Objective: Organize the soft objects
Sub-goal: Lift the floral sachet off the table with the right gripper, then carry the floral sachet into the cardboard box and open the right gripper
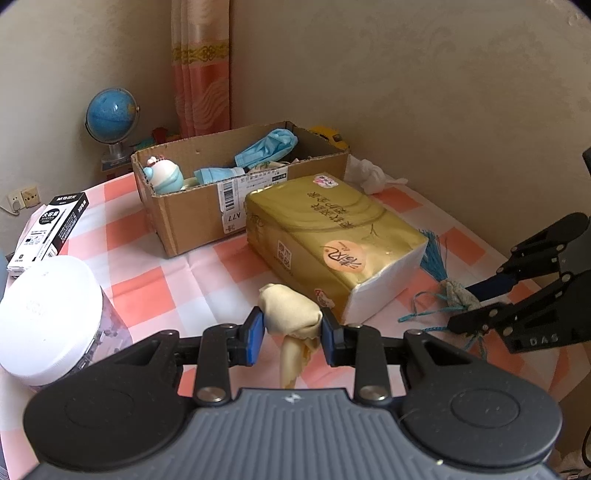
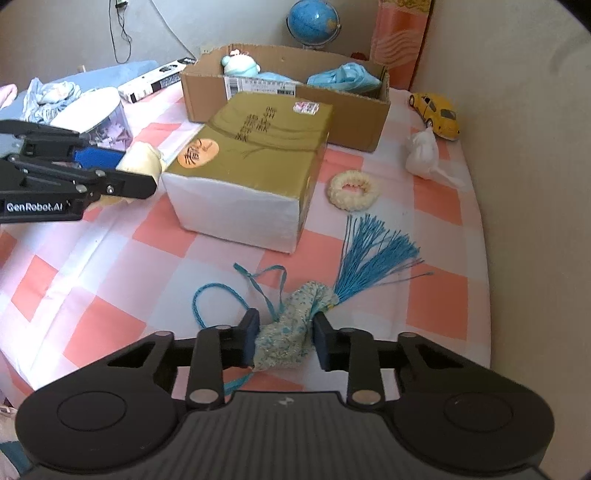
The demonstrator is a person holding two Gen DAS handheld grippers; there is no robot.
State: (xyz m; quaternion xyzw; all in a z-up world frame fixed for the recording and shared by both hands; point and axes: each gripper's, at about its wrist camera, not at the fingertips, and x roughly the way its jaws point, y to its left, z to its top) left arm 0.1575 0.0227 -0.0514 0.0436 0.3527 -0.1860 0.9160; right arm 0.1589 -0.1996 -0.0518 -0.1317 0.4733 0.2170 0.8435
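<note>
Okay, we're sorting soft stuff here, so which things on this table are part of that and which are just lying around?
Part of the job:
cream cloth in the left hand-held gripper
blue tassel sachet in the right hand-held gripper
cream scrunchie
white cloth bundle
tissue pack
cardboard box

Just lying about:
globe
yellow toy car
white-lidded jar
pen box

— Anything legible on my feeds?

— "GenRobot.AI" in white on the side of the left hand-held gripper [image 2: 138,168], seen from my right wrist camera. On the right hand-held gripper [image 1: 476,299], from my left camera, I make out "DAS".

— And beyond the fingers?

— The cardboard box [image 1: 192,221] ahead of my left hand-held gripper carries a shipping label [image 1: 236,199] with a barcode and "A77". The gold tissue pack [image 1: 332,236] and the black-and-white carton [image 1: 48,229] bear Chinese characters I can't read reliably.
</note>
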